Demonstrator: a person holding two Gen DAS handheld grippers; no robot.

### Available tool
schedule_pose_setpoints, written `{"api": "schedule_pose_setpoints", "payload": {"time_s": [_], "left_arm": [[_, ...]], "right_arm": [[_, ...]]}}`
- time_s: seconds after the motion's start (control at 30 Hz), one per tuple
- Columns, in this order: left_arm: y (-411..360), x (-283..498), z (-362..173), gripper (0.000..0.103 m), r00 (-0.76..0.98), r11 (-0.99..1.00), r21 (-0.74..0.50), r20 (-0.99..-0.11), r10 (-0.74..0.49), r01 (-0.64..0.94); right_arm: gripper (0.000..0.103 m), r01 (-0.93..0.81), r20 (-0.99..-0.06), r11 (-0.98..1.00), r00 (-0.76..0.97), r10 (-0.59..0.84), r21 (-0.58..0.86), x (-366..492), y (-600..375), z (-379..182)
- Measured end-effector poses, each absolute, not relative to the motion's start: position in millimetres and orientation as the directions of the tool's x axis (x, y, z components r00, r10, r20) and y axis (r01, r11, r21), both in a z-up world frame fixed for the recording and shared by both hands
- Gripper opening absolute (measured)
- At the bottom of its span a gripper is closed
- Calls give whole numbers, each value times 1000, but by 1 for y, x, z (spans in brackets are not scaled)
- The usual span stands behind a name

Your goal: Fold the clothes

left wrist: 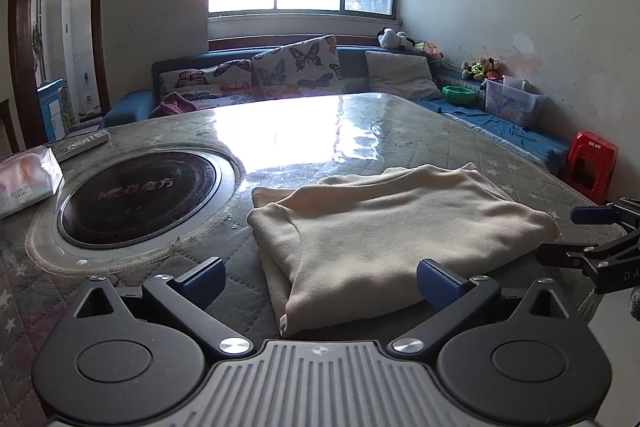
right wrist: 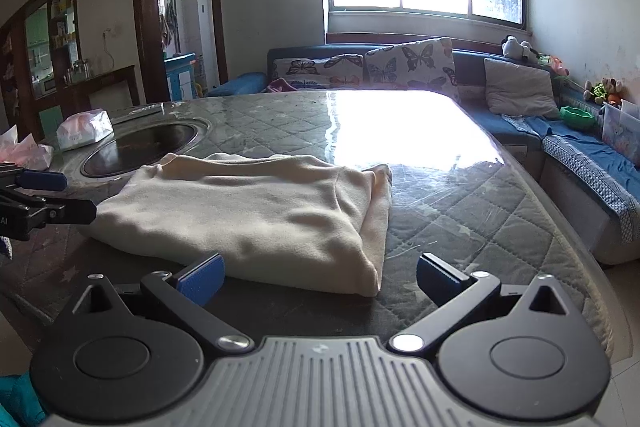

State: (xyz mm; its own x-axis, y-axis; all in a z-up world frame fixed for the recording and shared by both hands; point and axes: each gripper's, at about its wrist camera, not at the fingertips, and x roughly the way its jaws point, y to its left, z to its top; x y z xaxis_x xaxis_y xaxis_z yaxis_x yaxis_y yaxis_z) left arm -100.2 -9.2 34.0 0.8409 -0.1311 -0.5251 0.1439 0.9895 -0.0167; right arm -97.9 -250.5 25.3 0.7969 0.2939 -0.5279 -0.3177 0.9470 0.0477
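Note:
A cream garment lies folded into a thick rectangle on the quilted table. It also shows in the right wrist view. My left gripper is open and empty, its blue pads at the garment's near left corner, just short of the cloth. My right gripper is open and empty, at the garment's near right corner. Each gripper shows at the edge of the other's view, the right one and the left one, beside the garment's ends.
A round black hotplate is set into the table left of the garment. Tissue packs and a remote lie at the far left. A sofa with butterfly cushions stands behind. A red stool stands on the right.

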Motion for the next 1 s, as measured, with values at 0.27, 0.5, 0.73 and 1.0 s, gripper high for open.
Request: {"api": "schedule_pose_setpoints", "payload": {"time_s": [0.27, 0.5, 0.73, 1.0], "left_arm": [[-9, -99, 32, 103, 833, 993, -11, -543, -104, 116], [-7, -97, 30, 103, 820, 996, -4, -567, -77, 91], [-6, -94, 29, 103, 807, 997, 5, -587, -61, 79], [-8, -91, 30, 103, 802, 997, 14, -595, -54, 77]], "right_arm": [[103, -327, -526, 942, 789, 319, 80, -100, -247, 26], [103, -343, -497, 938, 807, 320, 48, -106, -241, 27], [103, -393, -489, 918, 790, 370, 59, -105, -235, 32], [103, -433, -501, 901, 772, 392, 37, -105, -224, 37]]}}
